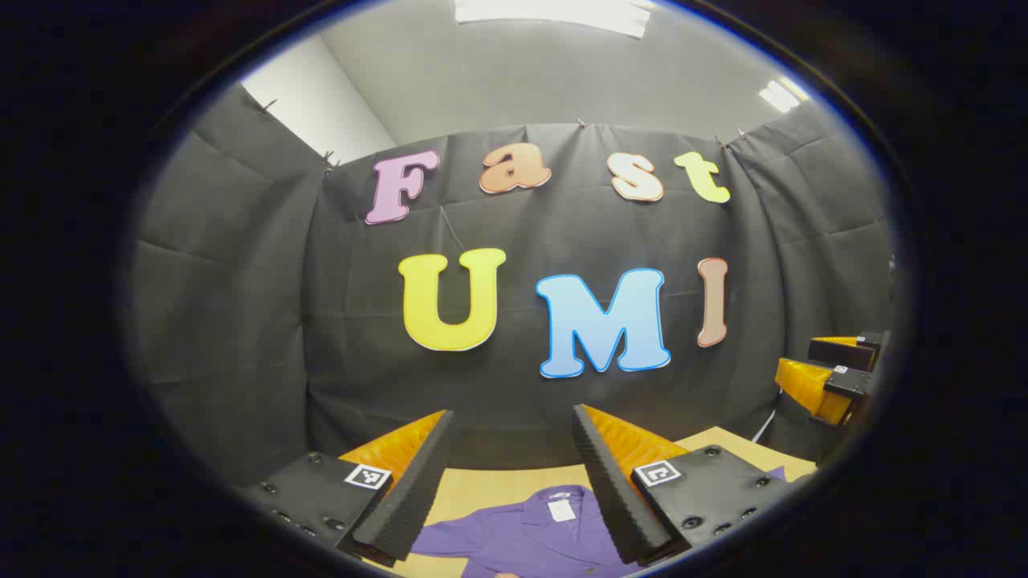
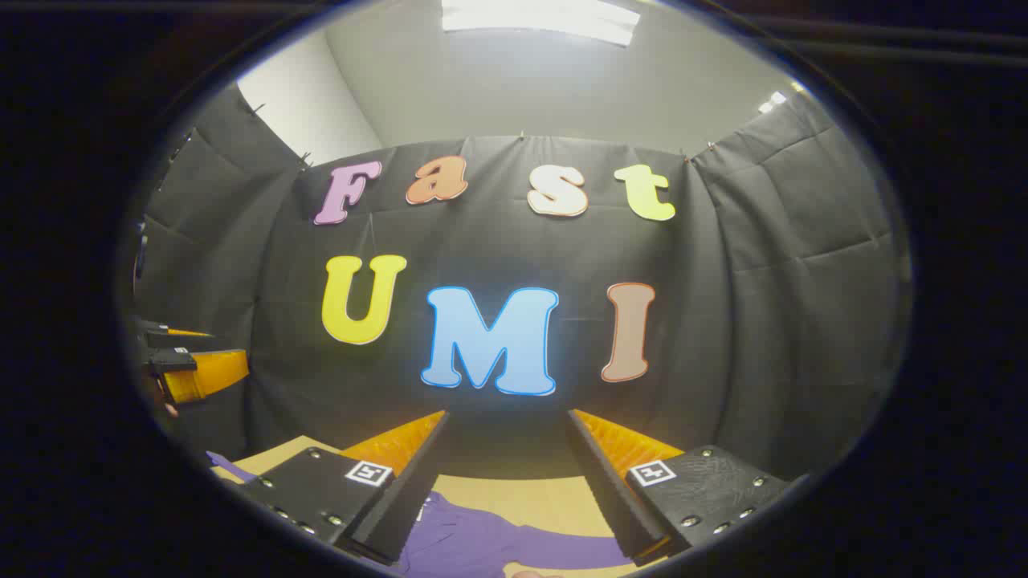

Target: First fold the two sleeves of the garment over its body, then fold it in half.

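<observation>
A purple shirt (image 1: pixel 526 534) lies flat on the wooden table (image 1: pixel 482 490), collar toward the far wall, with a white tag at the neck. My left gripper (image 1: pixel 510 470) hovers above it, open, with nothing between its fingers. In the right gripper view, part of the same purple shirt (image 2: pixel 490 542), likely a sleeve, stretches across the table (image 2: pixel 530 498) below my right gripper (image 2: pixel 506 470), which is also open and holding nothing. The right gripper (image 1: pixel 835 373) shows at the far right edge of the left gripper view. The left gripper (image 2: pixel 189 365) shows at the far left edge of the right gripper view.
The black cloth wall stands close behind the table's far edge. A strip of purple cloth (image 2: pixel 229 466) reaches the table's left corner in the right gripper view.
</observation>
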Motion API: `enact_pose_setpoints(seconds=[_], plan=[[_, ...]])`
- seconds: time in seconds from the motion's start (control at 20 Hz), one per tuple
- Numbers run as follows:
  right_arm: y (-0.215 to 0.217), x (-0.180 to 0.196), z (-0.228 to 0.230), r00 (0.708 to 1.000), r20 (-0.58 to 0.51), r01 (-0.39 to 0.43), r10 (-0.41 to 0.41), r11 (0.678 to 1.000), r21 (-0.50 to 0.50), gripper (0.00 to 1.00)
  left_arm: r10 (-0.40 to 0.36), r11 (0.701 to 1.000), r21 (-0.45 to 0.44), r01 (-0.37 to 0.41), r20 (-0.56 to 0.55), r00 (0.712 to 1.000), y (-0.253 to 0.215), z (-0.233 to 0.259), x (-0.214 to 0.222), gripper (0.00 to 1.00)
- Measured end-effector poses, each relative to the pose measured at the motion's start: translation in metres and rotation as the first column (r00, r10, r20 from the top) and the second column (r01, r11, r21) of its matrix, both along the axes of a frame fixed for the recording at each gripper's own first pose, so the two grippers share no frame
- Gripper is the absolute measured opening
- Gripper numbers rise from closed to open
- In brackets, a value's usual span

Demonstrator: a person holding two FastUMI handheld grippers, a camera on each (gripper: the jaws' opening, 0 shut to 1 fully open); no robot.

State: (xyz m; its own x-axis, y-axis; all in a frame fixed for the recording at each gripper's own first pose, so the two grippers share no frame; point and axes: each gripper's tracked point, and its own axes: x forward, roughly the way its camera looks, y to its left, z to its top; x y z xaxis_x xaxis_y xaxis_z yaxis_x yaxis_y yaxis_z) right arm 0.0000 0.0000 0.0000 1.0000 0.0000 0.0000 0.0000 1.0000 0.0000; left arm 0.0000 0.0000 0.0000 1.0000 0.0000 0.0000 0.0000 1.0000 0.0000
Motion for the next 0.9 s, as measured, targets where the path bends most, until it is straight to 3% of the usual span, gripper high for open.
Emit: enact_pose_setpoints(seconds=[0.4, 0.9], plan=[[0.0, 0.004, -0.006, 0.999, -0.037, 0.012, -0.012, 1.0, 0.014, 0.92, 0.007, 1.0, 0.008, -0.006, -0.014, 1.0, 0.001, -0.002, -0.001, 0.93], [-0.036, 0.005, -0.049, 0.991, -0.108, 0.082, -0.082, 0.997, -0.001, 0.92, -0.011, 0.999, 0.04, 0.012, -0.034, 0.999, 0.002, -0.004, -0.002, 0.93]])
